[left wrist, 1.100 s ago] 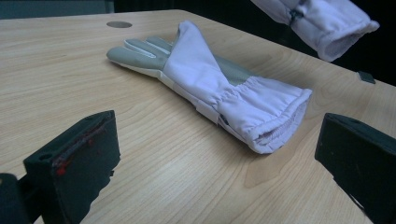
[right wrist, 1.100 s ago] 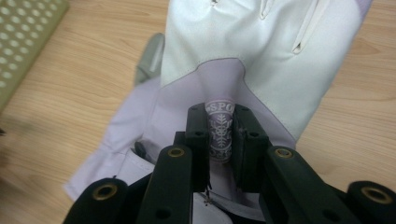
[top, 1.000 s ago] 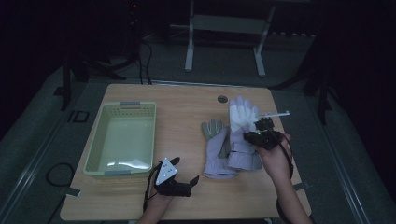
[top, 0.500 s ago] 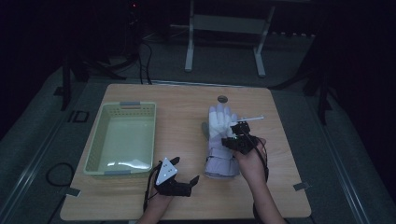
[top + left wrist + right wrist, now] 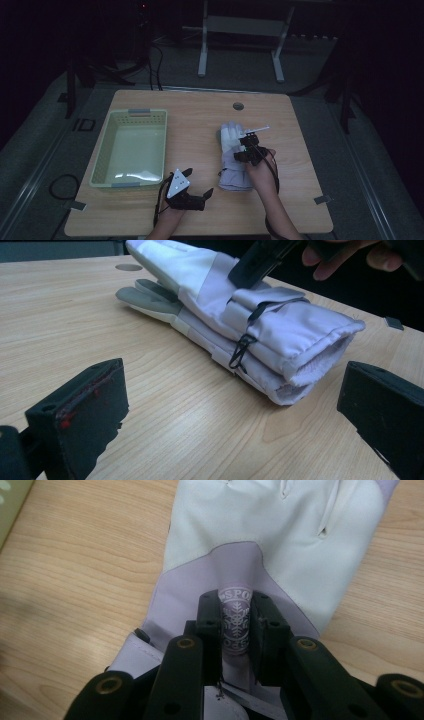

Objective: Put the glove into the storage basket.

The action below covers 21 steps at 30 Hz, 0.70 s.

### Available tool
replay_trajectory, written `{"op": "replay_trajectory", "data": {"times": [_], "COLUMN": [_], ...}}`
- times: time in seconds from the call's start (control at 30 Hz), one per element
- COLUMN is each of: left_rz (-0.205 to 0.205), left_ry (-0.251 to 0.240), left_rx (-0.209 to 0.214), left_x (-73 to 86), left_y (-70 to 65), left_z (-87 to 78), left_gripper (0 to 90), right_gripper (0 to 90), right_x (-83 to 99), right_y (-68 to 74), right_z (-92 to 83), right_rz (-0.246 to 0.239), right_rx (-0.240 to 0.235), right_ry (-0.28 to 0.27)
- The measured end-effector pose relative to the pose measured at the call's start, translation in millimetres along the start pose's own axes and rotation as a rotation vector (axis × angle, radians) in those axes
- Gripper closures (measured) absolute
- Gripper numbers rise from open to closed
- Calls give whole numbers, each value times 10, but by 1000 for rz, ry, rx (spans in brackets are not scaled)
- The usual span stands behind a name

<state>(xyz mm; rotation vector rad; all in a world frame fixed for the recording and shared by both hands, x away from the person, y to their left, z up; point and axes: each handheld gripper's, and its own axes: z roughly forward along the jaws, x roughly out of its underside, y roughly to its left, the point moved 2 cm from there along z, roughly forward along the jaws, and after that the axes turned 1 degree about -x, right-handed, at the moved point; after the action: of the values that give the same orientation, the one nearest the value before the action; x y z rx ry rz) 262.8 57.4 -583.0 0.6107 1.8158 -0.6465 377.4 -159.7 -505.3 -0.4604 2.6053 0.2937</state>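
Note:
Two pale lilac and white gloves lie stacked right of the table's middle, the upper glove (image 5: 231, 136) (image 5: 210, 275) (image 5: 280, 535) on top of the lower glove (image 5: 231, 179) (image 5: 150, 299). My right gripper (image 5: 246, 146) (image 5: 235, 620) comes down on the upper glove and is shut on a raised fold of its back, where a snowflake logo patch sits. Its jaws have just eased slightly apart, and the fold still stands pinched between them. My left gripper (image 5: 199, 181) (image 5: 235, 405) rests open near the front edge, aimed at the glove cuffs, with nothing between its jaws.
A pale green basket (image 5: 102, 165) with nothing in it stands on the table's left half. A round hole (image 5: 238, 106) sits near the far edge. A black clip and cord (image 5: 240, 350) hang at the glove cuffs. Bare wood lies between the basket and the gloves.
My right gripper carried the white glove left and down, from beside the grey-palmed glove onto it. The left gripper has stayed put.

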Motion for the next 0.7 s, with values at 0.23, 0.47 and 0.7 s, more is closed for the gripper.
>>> {"op": "replay_trajectory", "data": {"times": [0.23,0.47,0.7], "left_rz": [2,16,30], "left_ry": [-2,3,2], "left_rx": [-5,-16,-48], "left_x": [0,0,1], "left_y": [0,-5,-19], "left_z": [-1,-2,-2], "left_gripper": [2,2,2], "right_gripper": [612,362,144], "right_x": [-44,-27,54], "right_y": [-21,-118,-117], "right_z": [-121,-300,-356], "right_rz": [-35,-61,-206], "right_rx": [-55,-168,-234], "right_ry": [-21,-128,-205]}}
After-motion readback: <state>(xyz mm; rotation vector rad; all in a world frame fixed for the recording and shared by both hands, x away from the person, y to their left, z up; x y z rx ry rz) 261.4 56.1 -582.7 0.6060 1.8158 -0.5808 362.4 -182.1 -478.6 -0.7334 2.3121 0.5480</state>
